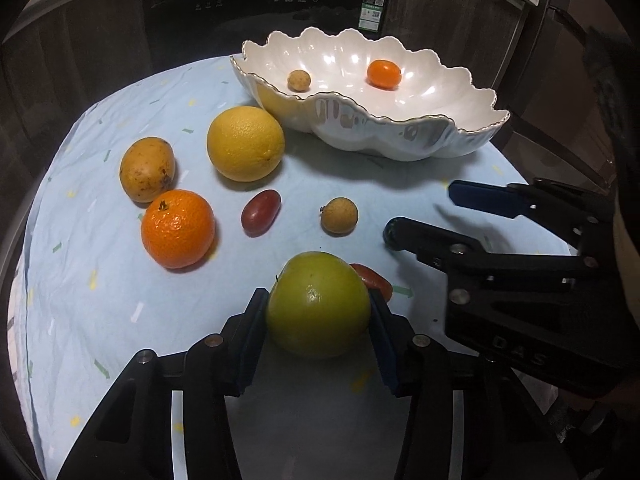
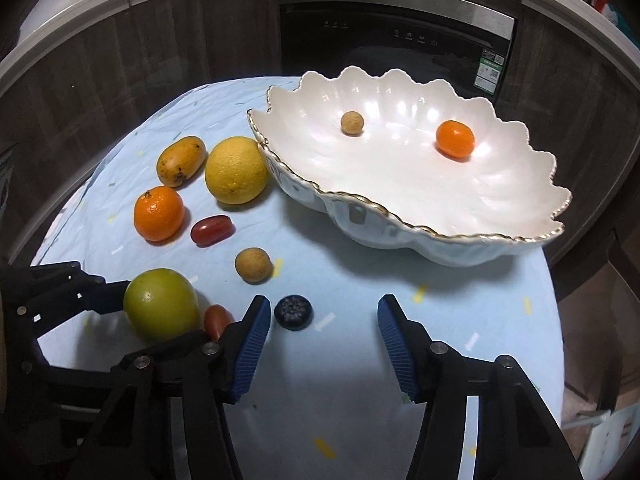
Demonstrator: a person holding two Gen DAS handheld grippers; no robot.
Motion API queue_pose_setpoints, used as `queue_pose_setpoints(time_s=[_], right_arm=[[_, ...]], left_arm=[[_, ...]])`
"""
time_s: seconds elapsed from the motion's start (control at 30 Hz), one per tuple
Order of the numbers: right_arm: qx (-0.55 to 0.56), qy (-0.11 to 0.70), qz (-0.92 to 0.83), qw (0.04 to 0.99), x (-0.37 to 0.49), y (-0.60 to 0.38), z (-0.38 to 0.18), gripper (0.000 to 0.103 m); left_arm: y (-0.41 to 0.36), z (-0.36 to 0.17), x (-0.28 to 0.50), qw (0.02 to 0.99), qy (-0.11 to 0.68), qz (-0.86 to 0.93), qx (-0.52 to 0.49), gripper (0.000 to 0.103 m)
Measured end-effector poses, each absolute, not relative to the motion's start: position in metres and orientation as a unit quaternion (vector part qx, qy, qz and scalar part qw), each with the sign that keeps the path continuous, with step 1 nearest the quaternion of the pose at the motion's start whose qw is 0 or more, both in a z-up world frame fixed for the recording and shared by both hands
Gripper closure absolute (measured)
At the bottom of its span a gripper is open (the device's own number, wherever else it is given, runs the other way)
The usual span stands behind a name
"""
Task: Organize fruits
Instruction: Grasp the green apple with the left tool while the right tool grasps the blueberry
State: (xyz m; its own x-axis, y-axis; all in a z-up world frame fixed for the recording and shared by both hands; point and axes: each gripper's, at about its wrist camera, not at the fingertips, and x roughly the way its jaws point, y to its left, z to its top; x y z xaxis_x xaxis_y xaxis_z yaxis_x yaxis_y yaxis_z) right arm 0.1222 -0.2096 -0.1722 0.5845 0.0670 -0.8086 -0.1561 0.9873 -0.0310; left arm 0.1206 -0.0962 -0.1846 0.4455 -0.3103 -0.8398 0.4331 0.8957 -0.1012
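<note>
Left claw (image 1: pixel 318 312) is gripping the green fruit (image 1: pixel 318 304) between both pads, while I am holding the right claw (image 2: pixel 324 332) parted, empty, the blueberry (image 2: pixel 293 312) lying just inside its left finger.

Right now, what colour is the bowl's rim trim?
Gold, edging the white bowl; clearest in the right wrist view.

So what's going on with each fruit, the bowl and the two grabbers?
Green apple: between left gripper pads, on cloth.
Blueberry: on cloth, by one finger of the open right gripper.
Bowl: upright, holds small orange and longan.
Big orange, mango: on cloth.
</note>
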Motion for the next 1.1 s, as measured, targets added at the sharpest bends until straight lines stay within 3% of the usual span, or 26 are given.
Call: queue_pose_setpoints(time_s=[0.13, 0.43, 0.6, 1.1], right_arm=[[-0.044, 0.46, 0.072, 0.884, 0.127, -0.208, -0.179, 0.059], [-0.033, 0.467, 0.093, 0.878, 0.129, -0.204, -0.183, 0.069], [-0.025, 0.473, 0.116, 0.873, 0.127, -0.199, -0.185, 0.086], [-0.025, 0.459, 0.108, 0.882, 0.116, -0.2, -0.166, 0.088]], left_arm=[[-0.096, -0.185, 0.119, 0.85, 0.473, -0.222, 0.067, 0.055], [-0.093, -0.185, 0.117, 0.851, 0.47, -0.224, 0.064, 0.056], [-0.091, -0.185, 0.113, 0.851, 0.471, -0.224, 0.063, 0.056], [-0.084, -0.172, 0.11, 0.86, 0.46, -0.215, 0.054, 0.056]])
